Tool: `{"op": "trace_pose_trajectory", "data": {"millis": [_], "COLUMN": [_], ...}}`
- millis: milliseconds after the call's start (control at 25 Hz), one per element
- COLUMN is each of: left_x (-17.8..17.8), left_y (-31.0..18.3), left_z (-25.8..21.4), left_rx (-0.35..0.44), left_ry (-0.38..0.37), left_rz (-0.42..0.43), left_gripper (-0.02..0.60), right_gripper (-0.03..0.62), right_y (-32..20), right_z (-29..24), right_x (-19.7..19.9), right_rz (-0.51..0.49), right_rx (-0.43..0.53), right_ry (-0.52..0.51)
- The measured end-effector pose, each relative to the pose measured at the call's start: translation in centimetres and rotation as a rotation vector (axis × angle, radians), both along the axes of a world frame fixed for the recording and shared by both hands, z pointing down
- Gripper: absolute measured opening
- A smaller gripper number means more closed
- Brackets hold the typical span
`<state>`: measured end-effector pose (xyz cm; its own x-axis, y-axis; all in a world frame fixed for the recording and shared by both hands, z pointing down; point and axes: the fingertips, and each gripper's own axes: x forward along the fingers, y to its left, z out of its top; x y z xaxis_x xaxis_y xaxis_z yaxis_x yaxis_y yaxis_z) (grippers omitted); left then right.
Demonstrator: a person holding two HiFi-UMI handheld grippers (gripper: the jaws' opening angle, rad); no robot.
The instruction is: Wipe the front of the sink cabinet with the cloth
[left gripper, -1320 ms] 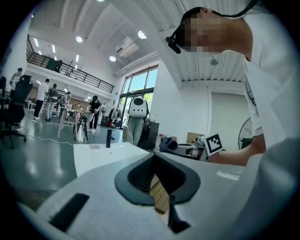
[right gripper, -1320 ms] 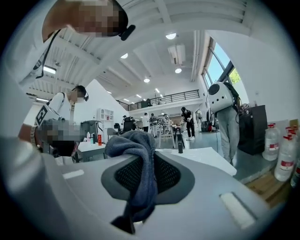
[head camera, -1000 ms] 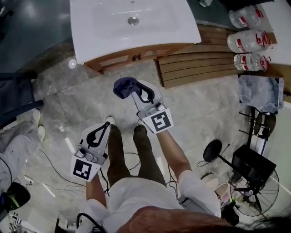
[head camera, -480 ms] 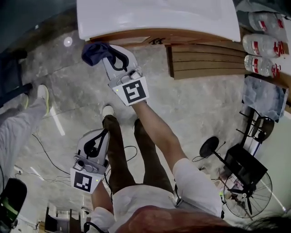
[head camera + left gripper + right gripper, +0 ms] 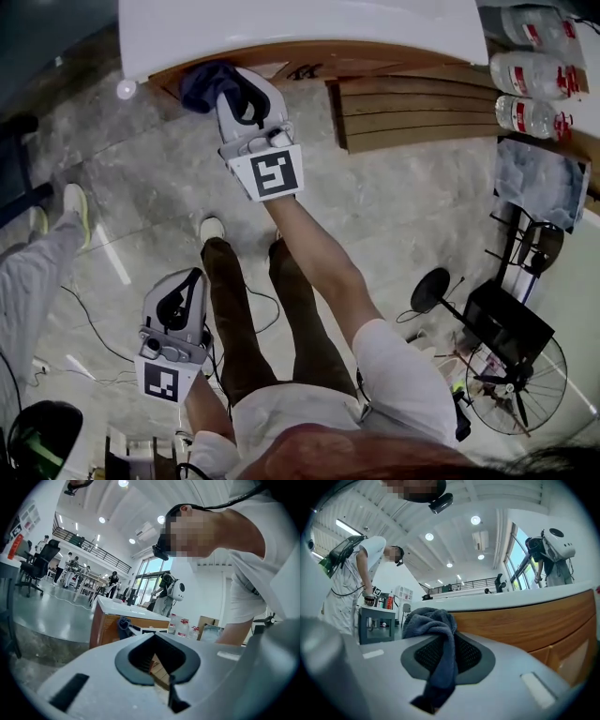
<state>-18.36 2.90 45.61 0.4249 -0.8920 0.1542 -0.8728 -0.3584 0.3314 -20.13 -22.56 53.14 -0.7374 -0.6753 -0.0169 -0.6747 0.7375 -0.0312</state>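
Observation:
The sink cabinet (image 5: 375, 56) has a white top and a wooden front and runs along the top of the head view. My right gripper (image 5: 228, 82) is shut on a dark blue cloth (image 5: 206, 82) and holds it against the left end of the cabinet front, just under the white top. In the right gripper view the cloth (image 5: 435, 629) is bunched over the jaws, with the wooden front (image 5: 534, 618) close behind. My left gripper (image 5: 187, 284) hangs low beside my left leg, shut with nothing in it. Its own view shows the cabinet (image 5: 105, 625) and the cloth (image 5: 123, 623) ahead.
A slatted wooden platform (image 5: 412, 112) lies to the right of the cabinet, with water bottles (image 5: 530, 89) beyond it. A floor fan (image 5: 516, 384) and a black stand (image 5: 436, 291) are at the right. Cables (image 5: 89, 328) cross the floor near another person's leg (image 5: 37, 272).
My right gripper has carried the cloth up and left from over the floor to the left end of the cabinet front. The left gripper has dropped back lower in the view.

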Motion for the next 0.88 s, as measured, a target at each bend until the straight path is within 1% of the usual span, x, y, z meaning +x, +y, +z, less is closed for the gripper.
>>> {"op": "trace_pose_trajectory", "data": {"millis": [120, 280, 400, 480, 680, 880], "left_x": [1.2, 3.5, 5.6, 7.4, 12.1, 15.0], "left_y": [-1.2, -2.9, -4.1, -4.9, -6.3, -7.3], "left_z": [0.0, 0.4, 0.7, 0.9, 1.6, 2.3], "left_rx": [0.002, 0.008, 0.006, 0.001, -0.013, -0.027], "left_ry": [-0.006, -0.003, -0.003, -0.003, -0.007, -0.019], "left_rz": [0.016, 0.050, 0.078, 0.098, 0.157, 0.199], "left_gripper": [0.003, 0.003, 0.003, 0.003, 0.003, 0.003], "right_gripper": [0.077, 0.088, 0.100, 0.095, 0.080, 0.072], "right_y": [-2.3, -5.5, -7.5, -9.0, -12.3, -15.8], "right_z": [0.4, 0.9, 1.2, 1.4, 1.6, 1.9], "right_x": [4.4, 11.1, 15.2, 18.3, 26.8, 34.5], "right_rz": [0.041, 0.135, 0.165, 0.191, 0.298, 0.446], "right_rx": [-0.002, -0.005, 0.007, 0.002, -0.010, -0.042], "right_ry": [0.041, 0.069, 0.082, 0.067, 0.033, -0.034]}}
